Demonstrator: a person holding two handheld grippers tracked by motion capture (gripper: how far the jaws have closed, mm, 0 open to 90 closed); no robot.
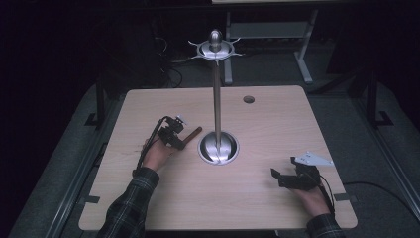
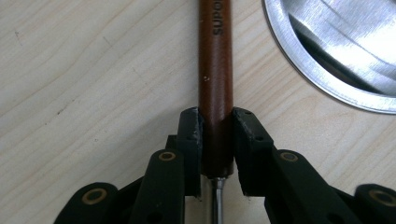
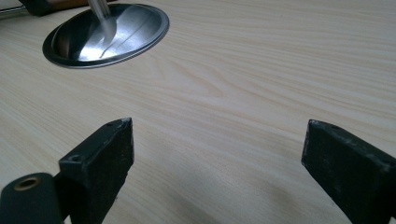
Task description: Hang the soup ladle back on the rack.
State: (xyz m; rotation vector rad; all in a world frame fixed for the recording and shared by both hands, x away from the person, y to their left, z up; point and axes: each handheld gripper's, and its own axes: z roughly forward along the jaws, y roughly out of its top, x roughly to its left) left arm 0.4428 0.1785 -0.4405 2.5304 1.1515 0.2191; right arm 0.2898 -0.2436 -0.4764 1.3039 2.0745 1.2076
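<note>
So, high view: left gripper [image 1: 179, 140] sits on the table [image 1: 163, 198] just left of the steel stand base [image 1: 218, 148], a brown-handled tool [image 1: 193, 133] between its jaws. Left gripper view: jaws clamped on the handle near its metal shank [image 2: 215, 205]. Right gripper view: right gripper [image 3: 217, 158] wide apart, holding nothing, over bare wood.

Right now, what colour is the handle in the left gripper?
Reddish brown; the handle shows best in the left gripper view.

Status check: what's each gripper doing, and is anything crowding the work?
Left gripper shut on brown handle, lying on the table. Right gripper open, holding nothing, over bare wood. Metal stand base sits just beside the handle.
</note>
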